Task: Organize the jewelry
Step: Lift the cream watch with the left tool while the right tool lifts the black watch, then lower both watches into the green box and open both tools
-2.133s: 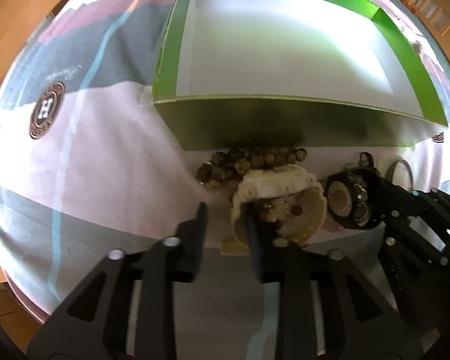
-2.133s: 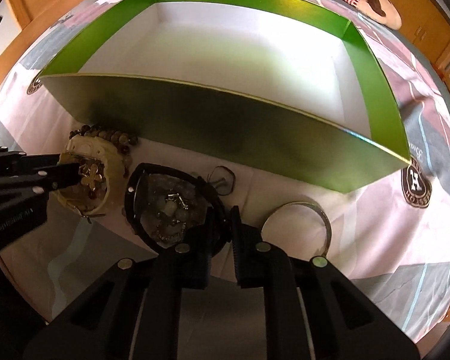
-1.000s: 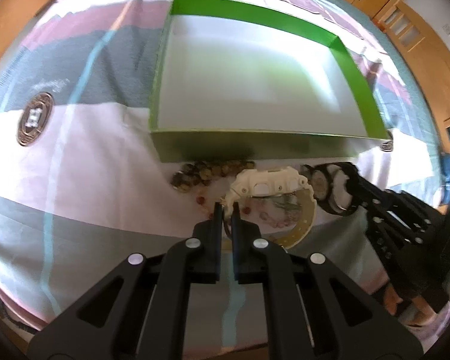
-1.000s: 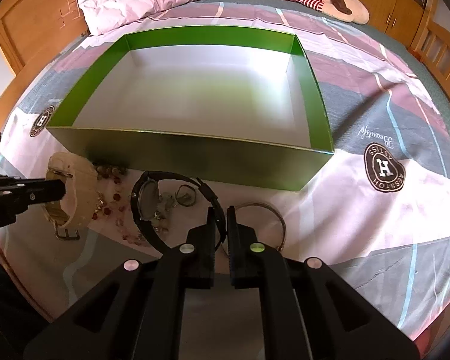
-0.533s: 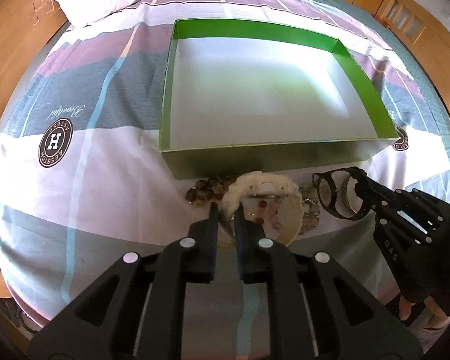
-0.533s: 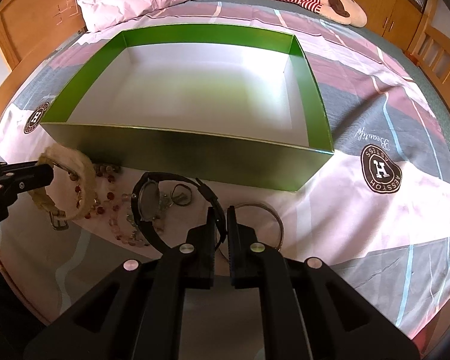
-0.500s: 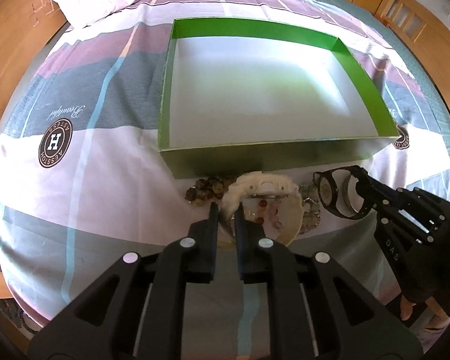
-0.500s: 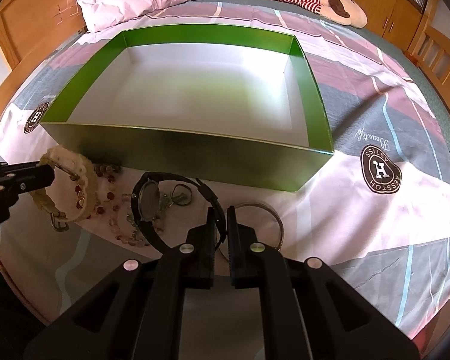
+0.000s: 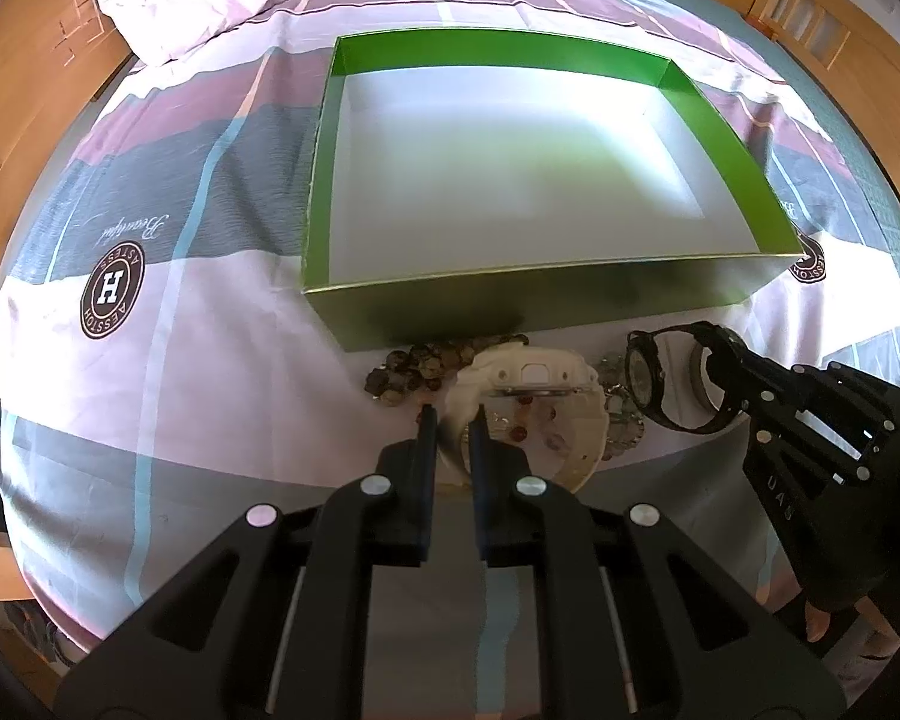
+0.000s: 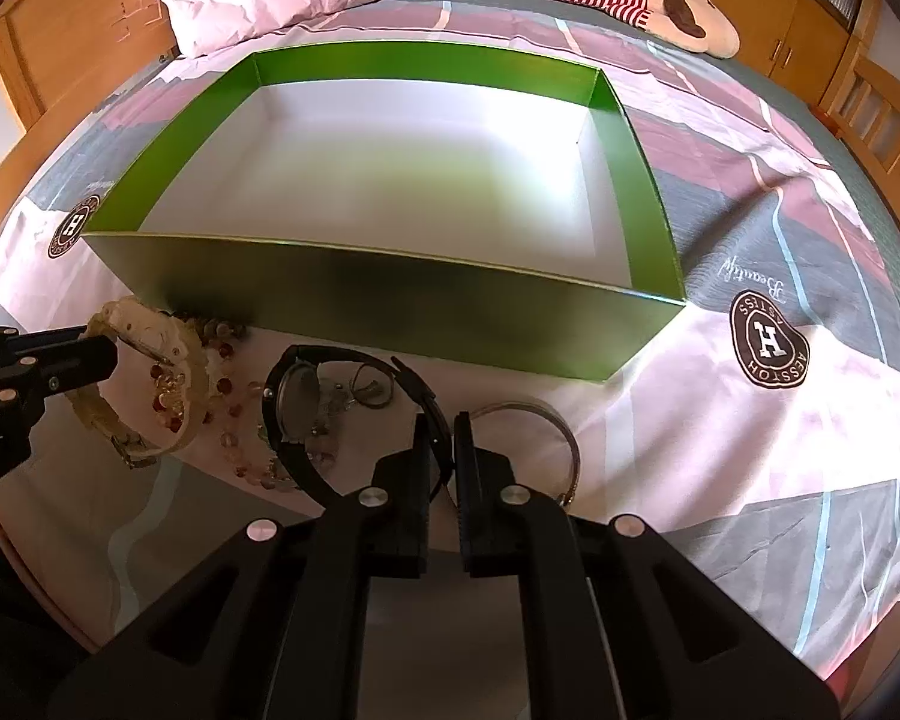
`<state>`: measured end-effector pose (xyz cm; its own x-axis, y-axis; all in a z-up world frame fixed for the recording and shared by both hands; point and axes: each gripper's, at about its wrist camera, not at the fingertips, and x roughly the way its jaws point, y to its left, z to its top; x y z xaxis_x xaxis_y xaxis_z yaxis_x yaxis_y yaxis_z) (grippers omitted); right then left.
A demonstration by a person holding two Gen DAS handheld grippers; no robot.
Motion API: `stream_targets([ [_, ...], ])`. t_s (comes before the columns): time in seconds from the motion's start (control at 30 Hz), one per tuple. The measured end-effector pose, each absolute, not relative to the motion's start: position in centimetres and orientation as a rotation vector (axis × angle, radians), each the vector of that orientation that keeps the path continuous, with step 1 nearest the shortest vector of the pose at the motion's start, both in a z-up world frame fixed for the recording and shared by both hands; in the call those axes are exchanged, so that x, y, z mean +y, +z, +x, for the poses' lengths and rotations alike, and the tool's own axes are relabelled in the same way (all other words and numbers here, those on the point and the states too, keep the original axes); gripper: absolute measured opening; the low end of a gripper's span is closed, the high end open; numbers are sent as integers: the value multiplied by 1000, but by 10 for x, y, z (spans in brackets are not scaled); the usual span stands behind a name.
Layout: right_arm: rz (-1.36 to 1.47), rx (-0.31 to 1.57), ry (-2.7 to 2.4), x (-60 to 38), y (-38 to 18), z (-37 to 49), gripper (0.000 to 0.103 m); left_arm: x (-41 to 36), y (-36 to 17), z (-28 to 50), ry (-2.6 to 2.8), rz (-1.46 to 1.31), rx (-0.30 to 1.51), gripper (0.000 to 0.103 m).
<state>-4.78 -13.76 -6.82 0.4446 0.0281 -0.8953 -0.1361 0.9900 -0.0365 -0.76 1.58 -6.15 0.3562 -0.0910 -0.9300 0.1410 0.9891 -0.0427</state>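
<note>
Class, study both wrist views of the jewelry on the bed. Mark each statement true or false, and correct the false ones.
1. The green box already holds a watch. False: its white floor is bare.
2. The left claw is shut on the cream watch. True.
3. The right claw grips the black watch by its strap. True.
4. The silver bangle lies inside the box. False: it lies on the bedspread in front of the box.
5. Beaded bracelets lie in front of the box's near wall. True.

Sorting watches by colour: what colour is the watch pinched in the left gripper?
Cream white watch, in the left gripper; clearest in the right wrist view.
</note>
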Motion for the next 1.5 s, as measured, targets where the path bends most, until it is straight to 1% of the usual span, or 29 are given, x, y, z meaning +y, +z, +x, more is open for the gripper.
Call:
stream_targets([
  [1.03, -101, 1099, 112, -137, -65, -49, 7, 14, -60, -8, -137, 70, 1187, 10],
  [1.13, -60, 1092, 140, -140, -53, -49, 7, 24, -48, -5, -152, 33, 1160, 10],
  [1.33, -1, 977, 198, -146, -13, -52, 7, 44, -14, 0, -194, -67, 1060, 10],
  [1.5, 26, 918, 159, -150, 6, -19, 7, 51, 2, 24, -177, -132, 999, 10],
])
